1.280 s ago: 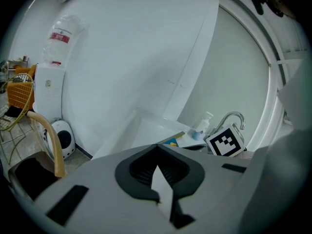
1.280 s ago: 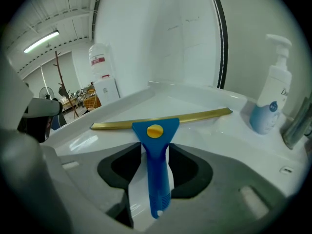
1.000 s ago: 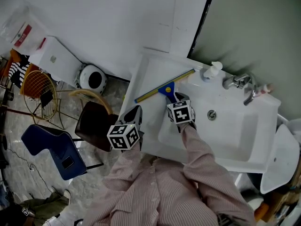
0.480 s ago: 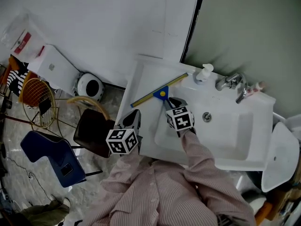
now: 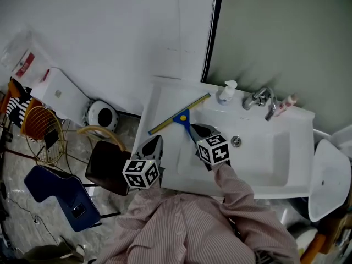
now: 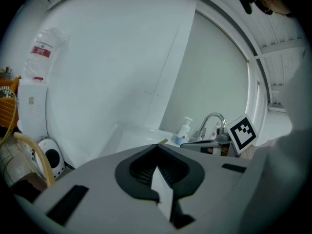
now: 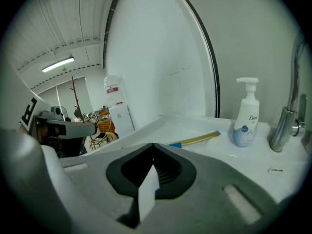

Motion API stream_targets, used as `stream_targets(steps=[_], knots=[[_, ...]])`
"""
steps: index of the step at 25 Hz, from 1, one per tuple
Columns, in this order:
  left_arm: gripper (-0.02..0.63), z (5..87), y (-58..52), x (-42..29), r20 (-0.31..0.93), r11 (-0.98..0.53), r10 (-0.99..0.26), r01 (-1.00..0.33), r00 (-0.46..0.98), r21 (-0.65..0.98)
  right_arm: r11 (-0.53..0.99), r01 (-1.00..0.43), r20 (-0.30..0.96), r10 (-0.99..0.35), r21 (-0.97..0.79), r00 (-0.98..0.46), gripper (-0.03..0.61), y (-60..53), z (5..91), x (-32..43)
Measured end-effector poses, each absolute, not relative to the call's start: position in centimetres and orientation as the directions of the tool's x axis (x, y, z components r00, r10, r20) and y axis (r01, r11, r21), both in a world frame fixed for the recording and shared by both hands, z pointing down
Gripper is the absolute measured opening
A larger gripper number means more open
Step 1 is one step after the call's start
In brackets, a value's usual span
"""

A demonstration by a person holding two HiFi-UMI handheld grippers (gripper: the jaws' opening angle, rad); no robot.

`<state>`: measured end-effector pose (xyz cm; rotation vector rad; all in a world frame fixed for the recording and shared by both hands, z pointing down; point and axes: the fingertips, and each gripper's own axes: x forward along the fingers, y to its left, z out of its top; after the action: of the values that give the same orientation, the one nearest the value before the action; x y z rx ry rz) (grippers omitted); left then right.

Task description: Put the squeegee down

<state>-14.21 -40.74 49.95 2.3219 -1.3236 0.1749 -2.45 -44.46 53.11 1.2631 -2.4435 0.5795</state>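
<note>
The squeegee, with a yellow blade and a blue handle, lies on the left deck of the white sink. In the right gripper view its blade shows just past the jaws. My right gripper hangs above the basin's left edge, just behind the handle; its jaws are shut with nothing between them. My left gripper hovers at the sink's front left corner, jaws shut and holding nothing.
A soap pump bottle and a chrome faucet stand at the sink's back rim. The drain sits in the basin. A dark chair and a wire basket stand on the floor to the left.
The right gripper let go of the squeegee handle, closed its jaws and lifted back toward me. The squeegee stays on the sink deck. The left gripper rose a little.
</note>
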Motion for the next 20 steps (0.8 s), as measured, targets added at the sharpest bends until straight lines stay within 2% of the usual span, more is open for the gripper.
stream_targets(steps=[20], knots=[[0.002,44.3,-41.4,-15.9,0.198,-0.461,-0.834,-0.848,0.514,0.259,0.492,-0.812,0.187,-0.806,-0.315,-0.561,0.006,-43.3,43.5,0.7]])
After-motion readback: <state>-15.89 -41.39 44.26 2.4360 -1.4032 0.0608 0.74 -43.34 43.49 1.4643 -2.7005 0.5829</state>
